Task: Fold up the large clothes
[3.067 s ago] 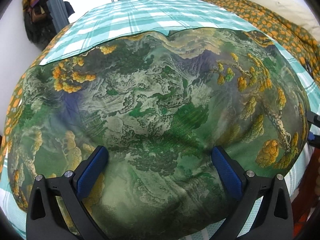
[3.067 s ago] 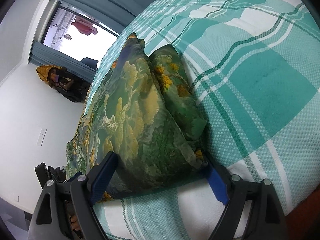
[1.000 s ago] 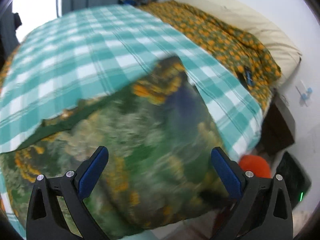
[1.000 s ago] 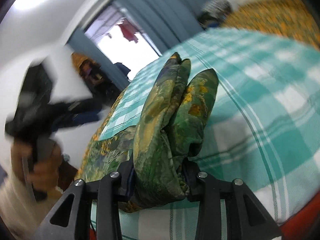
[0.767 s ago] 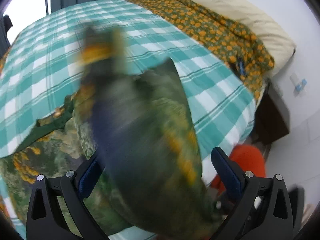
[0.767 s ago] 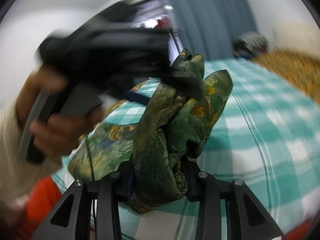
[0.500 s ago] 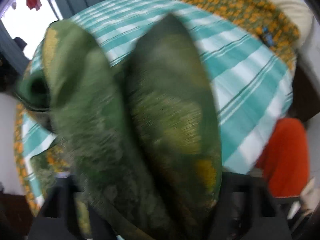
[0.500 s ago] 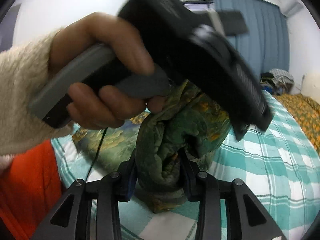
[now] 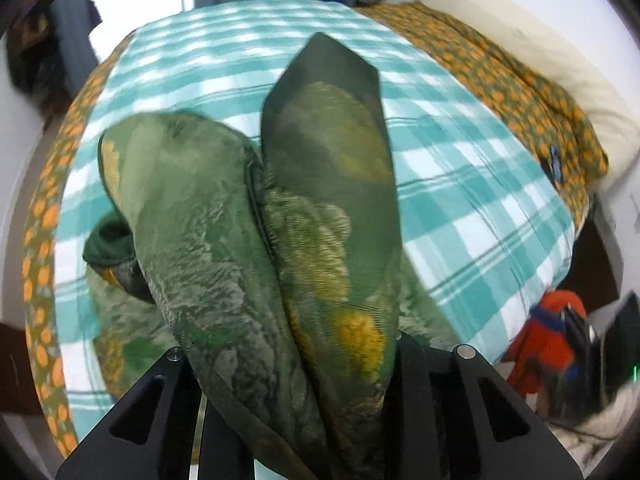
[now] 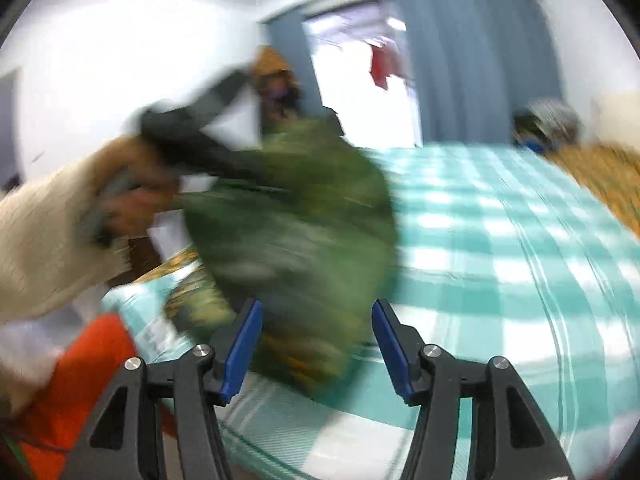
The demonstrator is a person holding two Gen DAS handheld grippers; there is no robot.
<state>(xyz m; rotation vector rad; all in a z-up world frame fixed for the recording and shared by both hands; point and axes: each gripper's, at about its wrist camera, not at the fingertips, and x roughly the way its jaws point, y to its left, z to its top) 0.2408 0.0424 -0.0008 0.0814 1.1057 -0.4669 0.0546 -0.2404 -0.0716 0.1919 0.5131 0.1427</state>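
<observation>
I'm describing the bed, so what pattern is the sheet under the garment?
Teal and white checks on the sheet, clearest in the left wrist view.

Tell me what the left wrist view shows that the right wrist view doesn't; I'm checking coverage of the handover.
Only the left wrist view: the left gripper closing on two bunched folds of the garment, and a cream pillow at the bed's head.
Only the right wrist view: the right gripper opening, blue fingers clear of the cloth, a cream sleeve, and the hand carrying the other gripper.
Both: the garment and the teal checked blanket.
</observation>
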